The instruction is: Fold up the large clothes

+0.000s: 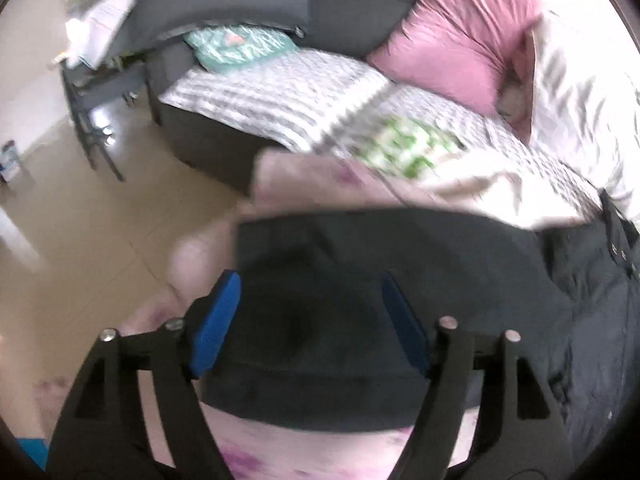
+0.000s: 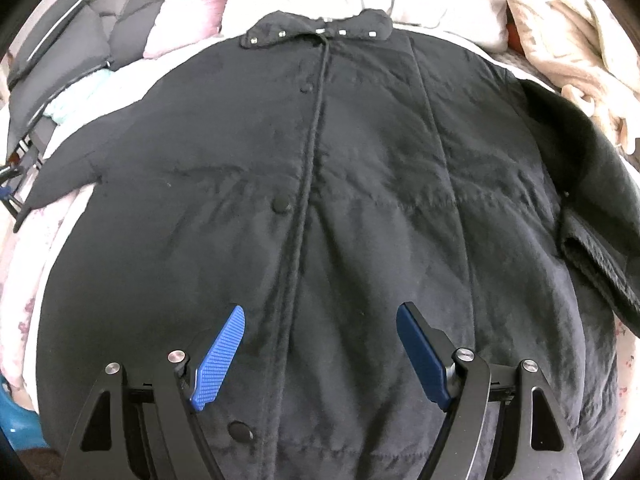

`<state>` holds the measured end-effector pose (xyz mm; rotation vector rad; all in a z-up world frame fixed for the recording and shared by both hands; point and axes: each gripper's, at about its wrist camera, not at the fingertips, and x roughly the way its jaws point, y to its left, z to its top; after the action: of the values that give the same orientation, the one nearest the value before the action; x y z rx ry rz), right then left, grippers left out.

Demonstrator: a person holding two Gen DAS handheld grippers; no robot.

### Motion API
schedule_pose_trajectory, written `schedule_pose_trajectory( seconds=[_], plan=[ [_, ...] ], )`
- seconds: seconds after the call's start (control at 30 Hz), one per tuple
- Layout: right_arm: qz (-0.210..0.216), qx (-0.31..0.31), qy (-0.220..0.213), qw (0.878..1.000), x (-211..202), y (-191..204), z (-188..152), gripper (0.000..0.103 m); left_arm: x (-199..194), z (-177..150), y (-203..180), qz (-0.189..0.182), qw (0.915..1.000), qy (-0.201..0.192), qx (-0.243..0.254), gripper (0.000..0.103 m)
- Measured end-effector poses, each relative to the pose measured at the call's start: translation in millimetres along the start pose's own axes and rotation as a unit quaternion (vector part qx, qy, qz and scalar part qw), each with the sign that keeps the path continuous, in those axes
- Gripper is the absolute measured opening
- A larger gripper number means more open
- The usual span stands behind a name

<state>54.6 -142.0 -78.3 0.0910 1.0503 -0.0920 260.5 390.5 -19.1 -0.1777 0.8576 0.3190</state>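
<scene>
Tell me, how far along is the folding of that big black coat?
Early days. Done: the black coat lies spread flat, front up and buttoned, collar at the far end. In hand: nothing is gripped; the left gripper hangs open over one sleeve end, and the right gripper is open above the lower front. Left: no fold shows yet, so sleeves and body all remain.
</scene>
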Motion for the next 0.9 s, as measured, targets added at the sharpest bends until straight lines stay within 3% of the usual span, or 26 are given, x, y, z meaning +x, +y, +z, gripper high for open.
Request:
schedule_pose_trajectory(
  seconds=[0.07, 0.1, 0.17, 0.3, 0.47, 0.63, 0.67, 0.7, 0.73, 0.77, 0.9],
  plan=[
    [-0.006, 0.008, -0.023, 1.000, -8.5, -5.6, 2.1, 0.080, 28.6, -23.6, -2.2, 0.010, 0.9966, 0.078, -0.025, 0.077],
    [-0.014, 0.012, -0.032, 0.999, -13.6, -10.3, 2.7, 0.080, 30.5, -30.8, -2.3, 0.013, 0.9960, 0.082, -0.034, 0.077],
    [-0.035, 0.020, -0.043, 0.998, -23.5, -24.5, 5.2, 0.080, 6.7, -40.6, -10.9, 0.024, 0.9982, 0.046, -0.029, 0.077],
    [-0.104, 0.038, -0.058, 0.992, -43.4, -64.7, 14.8, 0.080, -46.8, -57.2, -25.9, -0.011, 0.9990, 0.028, -0.031, 0.077],
    [-0.191, 0.062, -0.033, 0.979, -34.1, -122.3, 33.6, 0.080, -91.6, -77.0, -55.1, -0.064, 0.9947, 0.049, -0.063, 0.081],
    [-0.230, -0.010, 0.066, 0.971, 16.4, -163.5, 25.0, 0.077, -128.7, -100.9, -122.0, -0.121, 0.9911, 0.052, -0.020, 0.081],
    [-0.235, -0.020, 0.073, 0.969, 21.0, -166.6, 19.8, 0.073, -132.3, -106.7, -133.6, -0.131, 0.9898, 0.055, -0.013, 0.082],
    [-0.242, -0.036, 0.073, 0.967, 26.9, -171.2, 16.4, 0.049, -134.9, -114.6, -147.8, -0.144, 0.9877, 0.060, -0.007, 0.082],
    [-0.243, -0.042, 0.072, 0.966, 28.3, -174.5, 15.4, 0.017, -135.9, -123.0, -160.8, -0.156, 0.9853, 0.069, -0.003, 0.082],
    [-0.247, -0.044, 0.070, 0.966, 26.0, -178.8, 15.7, 0.009, -136.3, -129.3, -169.5, -0.165, 0.9834, 0.075, -0.001, 0.082],
    [-0.246, -0.033, 0.006, 0.969, -29.9, -192.2, 33.1, 0.006, -132.0, -161.1, -206.3, -0.195, 0.9779, 0.075, 0.013, 0.082]
  ],
)
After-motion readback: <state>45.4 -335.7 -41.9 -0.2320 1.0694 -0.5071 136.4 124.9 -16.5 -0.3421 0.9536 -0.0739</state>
